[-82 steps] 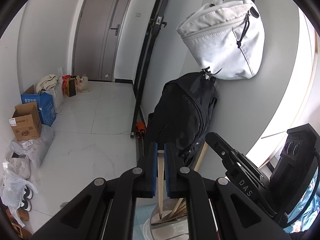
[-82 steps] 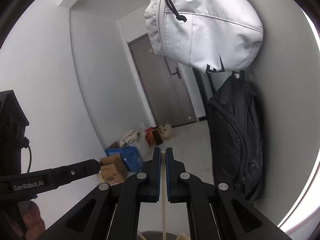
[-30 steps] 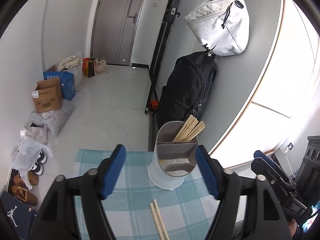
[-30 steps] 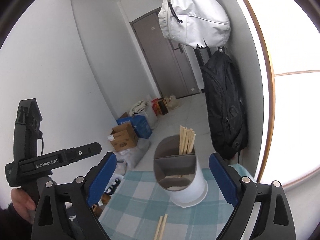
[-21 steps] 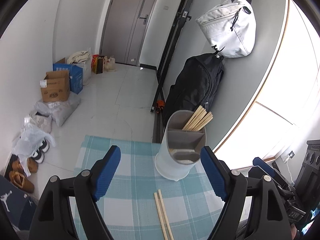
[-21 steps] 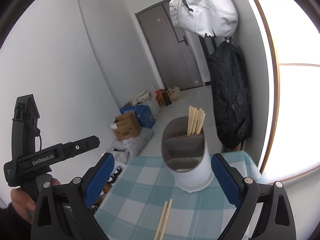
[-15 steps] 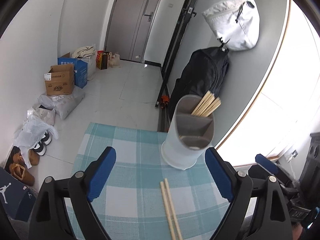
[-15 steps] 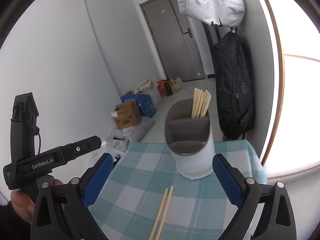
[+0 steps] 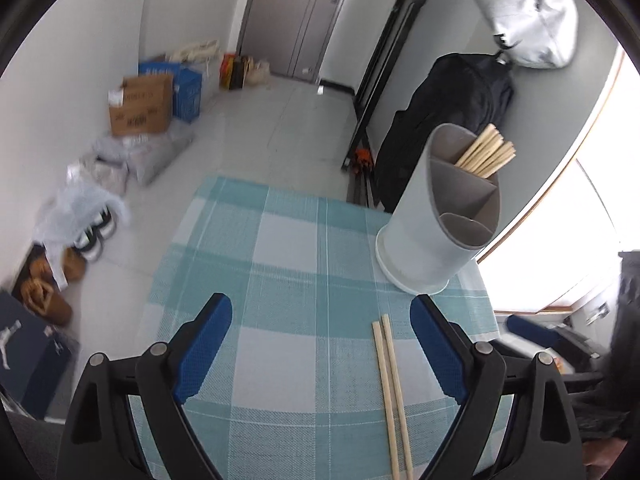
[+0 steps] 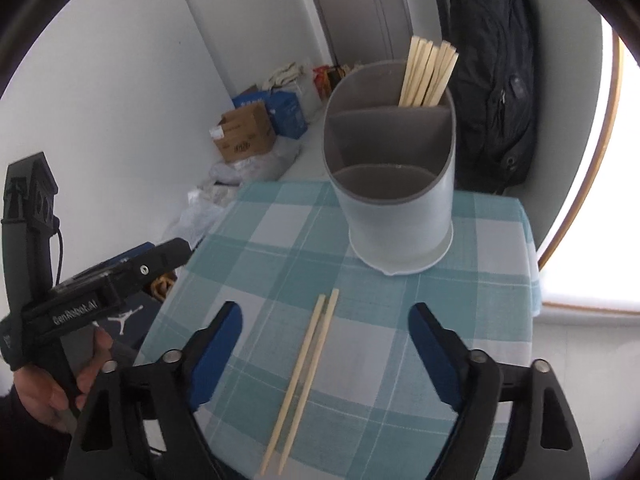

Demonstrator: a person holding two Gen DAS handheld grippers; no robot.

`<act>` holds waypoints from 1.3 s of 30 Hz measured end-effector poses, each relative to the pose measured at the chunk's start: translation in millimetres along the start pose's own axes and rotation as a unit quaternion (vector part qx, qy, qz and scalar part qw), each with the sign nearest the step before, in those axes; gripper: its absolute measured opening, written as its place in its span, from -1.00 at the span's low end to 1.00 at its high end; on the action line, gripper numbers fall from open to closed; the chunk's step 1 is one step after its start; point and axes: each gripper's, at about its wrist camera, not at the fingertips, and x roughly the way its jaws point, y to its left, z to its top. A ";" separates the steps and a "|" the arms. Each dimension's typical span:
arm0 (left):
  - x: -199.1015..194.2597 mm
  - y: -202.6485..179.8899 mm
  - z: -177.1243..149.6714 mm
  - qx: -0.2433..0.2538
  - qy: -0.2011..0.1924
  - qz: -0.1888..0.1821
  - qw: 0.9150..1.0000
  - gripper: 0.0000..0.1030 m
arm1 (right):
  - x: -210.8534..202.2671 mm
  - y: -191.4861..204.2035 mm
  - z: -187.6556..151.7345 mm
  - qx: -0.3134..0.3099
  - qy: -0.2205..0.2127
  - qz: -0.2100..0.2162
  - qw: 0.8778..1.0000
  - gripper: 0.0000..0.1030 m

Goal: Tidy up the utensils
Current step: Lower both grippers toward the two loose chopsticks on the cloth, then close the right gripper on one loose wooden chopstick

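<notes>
A grey utensil holder (image 10: 394, 184) stands on the checked tablecloth (image 10: 472, 312) with a bunch of chopsticks (image 10: 428, 72) upright in its far compartment. Just in front of the holder, a loose pair of chopsticks (image 10: 306, 376) lies flat on the cloth, the two sticks side by side. The right gripper (image 10: 325, 342) hovers over that pair, its jaws closing but touching nothing. The left gripper (image 9: 320, 344) hangs wide open beside the pair, gripping nothing.

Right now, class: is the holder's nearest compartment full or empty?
Empty as far as shown: the holder's nearest compartment shows only bare grey walls; chopsticks fill the far one.
</notes>
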 end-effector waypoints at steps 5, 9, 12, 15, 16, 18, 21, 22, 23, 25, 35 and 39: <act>15.4 21.3 -1.6 -0.022 0.025 0.033 0.999 0.70 | 47.5 2.2 2.9 -0.020 0.080 -0.005 0.997 -0.01; 21.8 37.2 -0.6 -0.050 0.047 0.029 0.997 0.70 | 79.4 -0.4 9.4 -0.018 0.122 -0.022 0.992 -0.16; 23.7 41.9 -1.6 -0.055 0.059 0.027 0.996 0.70 | 93.1 4.6 12.8 -0.032 0.138 -0.032 0.989 -0.41; 24.7 46.6 -1.9 -0.059 0.066 0.024 0.996 0.70 | 101.1 11.0 12.7 -0.049 0.146 -0.064 0.986 -0.44; 24.8 48.8 -2.4 -0.063 0.069 0.019 0.995 0.70 | 104.2 13.3 11.6 -0.055 0.152 -0.072 0.984 -0.50; 26.6 53.0 -1.5 -0.070 0.076 0.014 0.995 0.70 | 105.7 20.1 11.4 -0.072 0.152 -0.088 0.982 -0.52; 27.7 57.3 -0.7 -0.078 0.081 0.009 0.994 0.70 | 106.8 25.5 14.3 -0.079 0.154 -0.104 0.979 -0.54; 27.7 57.7 -0.6 -0.080 0.083 0.009 0.993 0.70 | 107.5 25.4 16.2 -0.075 0.156 -0.106 0.979 -0.54; 27.6 58.8 0.1 -0.081 0.082 0.007 0.993 0.70 | 108.0 25.6 18.1 -0.071 0.157 -0.107 0.979 -0.54; 25.5 58.6 0.7 -0.079 0.079 0.006 0.994 0.70 | 110.1 27.1 21.1 -0.070 0.157 -0.109 0.979 -0.54; 28.9 64.1 -1.1 -0.075 0.089 0.006 0.993 0.70 | 101.7 14.4 26.1 -0.020 0.115 -0.084 0.990 -0.90; 31.8 54.4 -4.2 -0.051 0.093 0.008 0.994 0.70 | 66.4 12.8 28.5 -0.010 0.052 -0.062 0.997 -0.90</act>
